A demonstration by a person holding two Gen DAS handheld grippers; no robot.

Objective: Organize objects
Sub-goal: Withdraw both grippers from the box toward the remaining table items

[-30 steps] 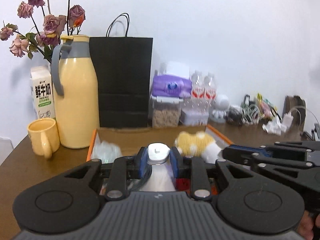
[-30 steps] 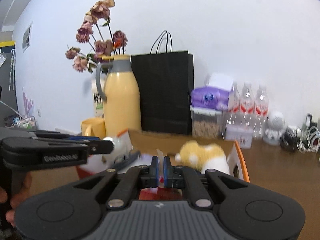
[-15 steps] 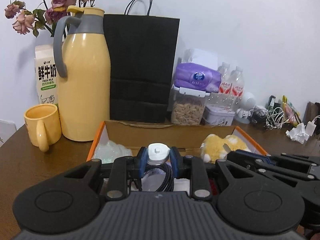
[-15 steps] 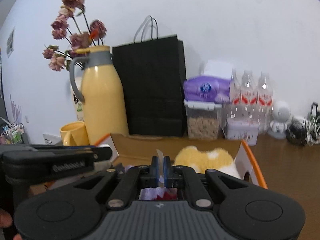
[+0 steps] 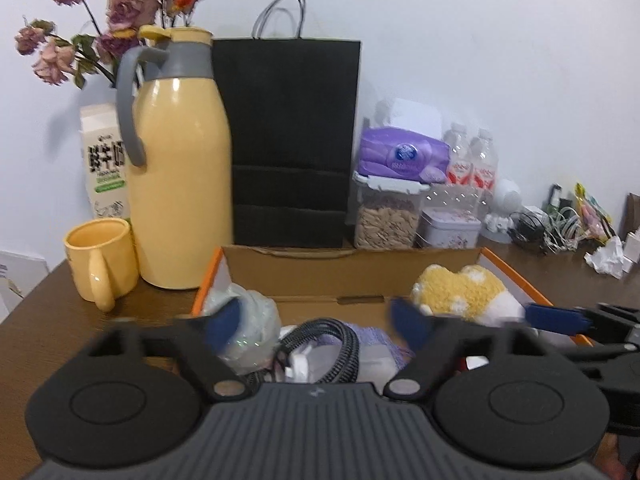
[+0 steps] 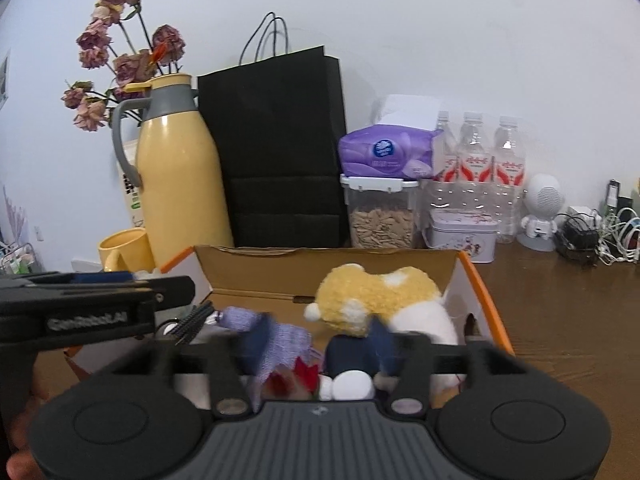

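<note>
An open cardboard box with orange edges (image 5: 352, 266) (image 6: 328, 264) stands on the brown table. It holds a yellow and white plush toy (image 5: 464, 290) (image 6: 380, 300), a crumpled clear plastic bag (image 5: 256, 316), a black braided cable with a white charger (image 5: 332, 344), a lilac cloth (image 6: 276, 340) and a red and white item (image 6: 304, 376). My left gripper (image 5: 320, 324) is open and empty above the cable. My right gripper (image 6: 316, 340) is open and empty above the lilac cloth, near the plush. Each gripper shows at the side of the other's view.
Behind the box stand a yellow thermos jug (image 5: 180, 184), a yellow mug (image 5: 100, 260), a milk carton (image 5: 104, 164), dried roses (image 5: 116, 4), a black paper bag (image 5: 288, 140), a seed container (image 5: 386, 216) under purple tissues, a tin (image 5: 450, 228), water bottles (image 6: 480, 164) and tangled cables (image 5: 556, 228).
Both grippers have opened. The left let go of the white charger and cable, which now lie in the box. The right let go of the thin flat item it held.
</note>
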